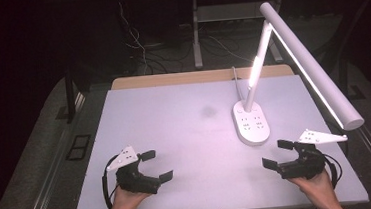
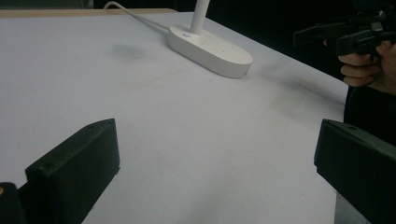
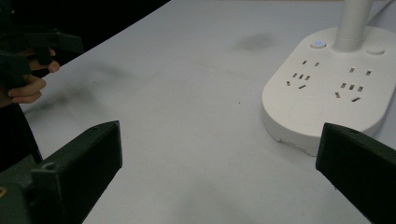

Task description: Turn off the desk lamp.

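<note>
A lit white desk lamp (image 1: 290, 56) stands on the pale table (image 1: 175, 130), its oval base (image 1: 251, 123) carrying 4 socket groups.

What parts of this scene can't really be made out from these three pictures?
- White lamp's oval base: the socket markings are too small in the high view.
- Its white cable: runs off the far edge of the pale grey table; the plug end is lost in darkness.
- Right gripper: in the left gripper view the frame edge cuts it off.
- Left gripper: dark and dim in the right gripper view.
</note>
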